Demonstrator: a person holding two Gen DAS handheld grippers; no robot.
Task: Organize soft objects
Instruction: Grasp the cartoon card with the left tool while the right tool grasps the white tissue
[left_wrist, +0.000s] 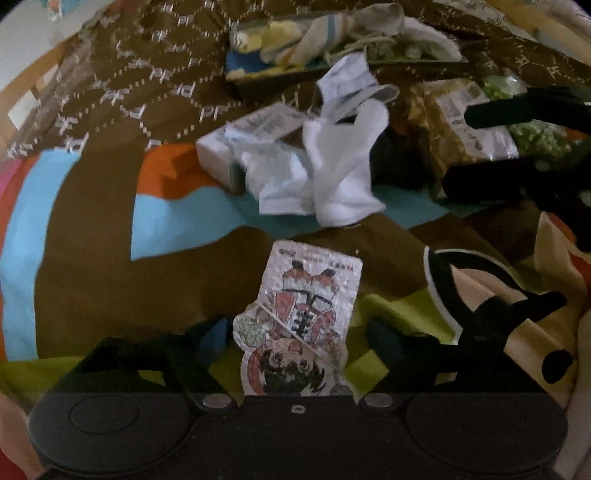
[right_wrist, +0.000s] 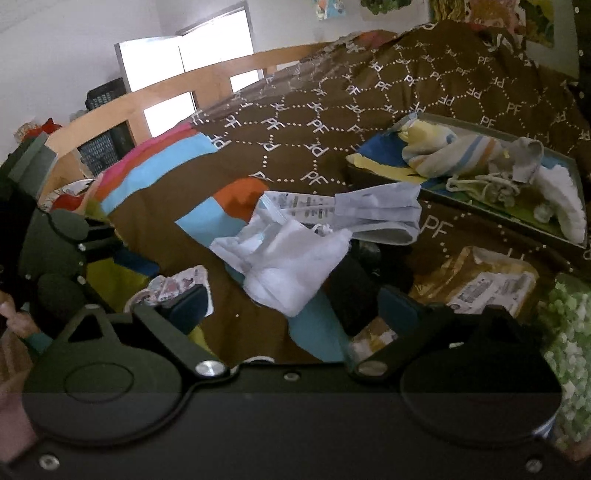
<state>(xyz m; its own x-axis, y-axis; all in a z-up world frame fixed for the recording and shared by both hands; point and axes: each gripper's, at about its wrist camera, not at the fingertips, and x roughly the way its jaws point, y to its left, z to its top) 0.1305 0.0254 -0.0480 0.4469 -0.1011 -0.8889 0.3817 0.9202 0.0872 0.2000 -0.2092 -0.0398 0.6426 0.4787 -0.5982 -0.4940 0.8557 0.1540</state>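
Left gripper (left_wrist: 295, 339) spread wide over a bed, jaws apart and gripping nothing; a cartoon sticker sheet (left_wrist: 299, 325) lying flat on the bedspread (left_wrist: 92, 258) in the gap between the fingers, pads not seen pressing on it; at twelve o'clock from it, a heap of white soft cloths (left_wrist: 325, 173), crumpled, draped over a white tissue pack (left_wrist: 221, 147); further on at twelve o'clock, a shallow tray (left_wrist: 258, 79) holding rolled yellow and striped soft pieces; at two o'clock, a yellowish wrapped packet (left_wrist: 454, 125) with a printed label.

Right gripper (right_wrist: 291, 306) likewise released, fingers well apart and empty; the same white cloth heap (right_wrist: 291, 258) straight ahead at twelve o'clock, just beyond the fingertips, not touched; a pale grey folded cloth (right_wrist: 384, 214) at one o'clock, touching the heap; tray (right_wrist: 498, 218) at two o'clock with striped and white soft things inside; packet (right_wrist: 487, 284) at three o'clock; sticker sheet (right_wrist: 173, 288) at nine o'clock, beside the left finger; the other gripper visible at the far left edge; wooden bed rail (right_wrist: 177, 88) at eleven o'clock.
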